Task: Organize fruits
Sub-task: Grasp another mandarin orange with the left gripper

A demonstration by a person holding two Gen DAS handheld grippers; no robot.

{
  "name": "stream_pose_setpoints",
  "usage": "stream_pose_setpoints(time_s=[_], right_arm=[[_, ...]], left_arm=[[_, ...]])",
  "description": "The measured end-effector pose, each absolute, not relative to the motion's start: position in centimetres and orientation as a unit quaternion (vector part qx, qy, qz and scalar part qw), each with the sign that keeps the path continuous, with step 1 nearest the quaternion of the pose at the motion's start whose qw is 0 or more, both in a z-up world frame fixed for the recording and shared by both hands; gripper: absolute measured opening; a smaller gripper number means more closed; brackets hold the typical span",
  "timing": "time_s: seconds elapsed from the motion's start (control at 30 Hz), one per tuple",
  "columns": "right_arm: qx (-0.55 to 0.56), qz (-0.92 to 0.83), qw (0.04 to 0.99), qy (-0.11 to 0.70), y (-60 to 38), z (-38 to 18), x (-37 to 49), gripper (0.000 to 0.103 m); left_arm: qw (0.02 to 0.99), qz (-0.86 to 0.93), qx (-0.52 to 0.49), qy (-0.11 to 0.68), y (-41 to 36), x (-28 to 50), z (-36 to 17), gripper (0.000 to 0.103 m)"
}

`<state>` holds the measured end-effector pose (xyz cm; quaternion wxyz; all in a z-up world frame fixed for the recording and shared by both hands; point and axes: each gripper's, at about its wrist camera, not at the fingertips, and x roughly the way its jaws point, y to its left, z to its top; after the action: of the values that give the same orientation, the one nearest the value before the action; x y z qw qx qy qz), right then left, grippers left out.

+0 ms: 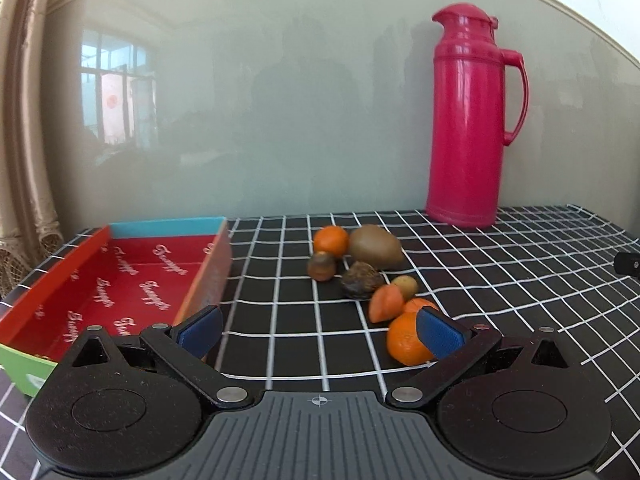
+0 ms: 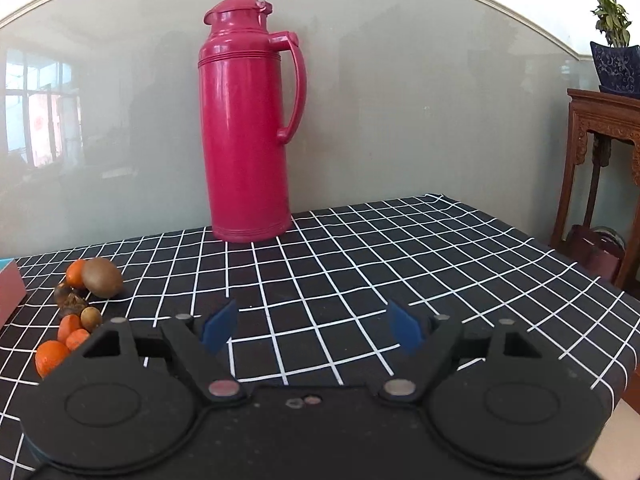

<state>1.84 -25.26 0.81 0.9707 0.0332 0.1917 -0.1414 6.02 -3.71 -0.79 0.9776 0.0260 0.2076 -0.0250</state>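
A cluster of fruits lies on the black checked cloth: a kiwi (image 1: 375, 247), a far orange (image 1: 330, 240), two dark brown fruits (image 1: 321, 266), a small yellowish one (image 1: 405, 285), an orange wedge (image 1: 385, 302) and a near orange (image 1: 405, 340). A red box (image 1: 120, 284) with a blue far wall stands to the left, open-topped. My left gripper (image 1: 320, 330) is open and empty; its right pad sits in front of the near orange. My right gripper (image 2: 310, 326) is open and empty over bare cloth, with the fruits (image 2: 102, 278) at its left.
A tall pink thermos jug (image 1: 472, 120) stands at the back against the glossy wall, right of the fruits; it also shows in the right wrist view (image 2: 248, 128). The table's right edge (image 2: 624, 320) drops off beside a carved wooden stand (image 2: 600, 152).
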Motion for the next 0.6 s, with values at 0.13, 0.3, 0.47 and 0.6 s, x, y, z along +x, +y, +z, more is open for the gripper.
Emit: stream_pose_setpoints(time_s=[0.13, 0.3, 0.47, 0.6], right_arm=[[0.036, -0.144, 0.97, 0.193, -25.8, 0.7, 1.8, 0.081], [0.035, -0.15, 0.968, 0.198, -26.3, 0.5, 1.9, 0.081], [0.044, -0.163, 0.965, 0.199, -27.2, 0.3, 2.2, 0.081], [0.046, -0.169, 0.964, 0.201, -27.7, 0.2, 2.5, 0.081]], left_arm=[[0.974, -0.036, 0.033, 0.221, -5.0, 7.0, -1.2, 0.101], [0.969, -0.05, 0.04, 0.238, -6.7, 8.2, -1.8, 0.094], [0.965, -0.06, 0.04, 0.25, -8.1, 9.0, -2.4, 0.091], [0.959, -0.073, 0.035, 0.27, -8.8, 9.9, -3.0, 0.076]])
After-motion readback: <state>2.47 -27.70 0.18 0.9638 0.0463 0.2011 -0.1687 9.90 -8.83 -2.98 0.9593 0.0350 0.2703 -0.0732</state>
